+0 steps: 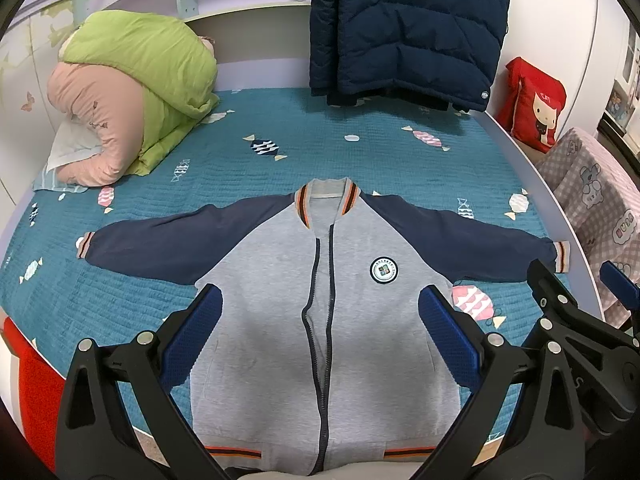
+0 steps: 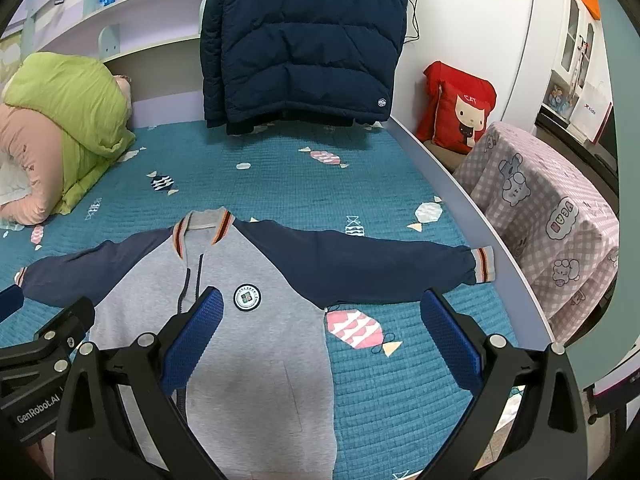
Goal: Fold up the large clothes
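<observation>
A grey zip jacket [image 1: 272, 320] with navy sleeves lies flat and face up on the teal bed sheet [image 1: 240, 184], sleeves spread to both sides and collar pointing away. It also shows in the right wrist view [image 2: 256, 344]. My left gripper [image 1: 320, 320] is open and empty above the jacket's lower body. My right gripper [image 2: 322, 320] is open and empty above the jacket's right side and the sheet. In the left wrist view the right gripper [image 1: 576, 292] is at the right, near the right cuff [image 1: 560, 256].
A green and pink rolled quilt [image 1: 128, 92] lies at the far left of the bed. A navy puffer coat [image 1: 404, 28] hangs over the far end. A red cushion [image 2: 460, 108] and a pink checked covered piece [image 2: 552, 216] stand right of the bed edge.
</observation>
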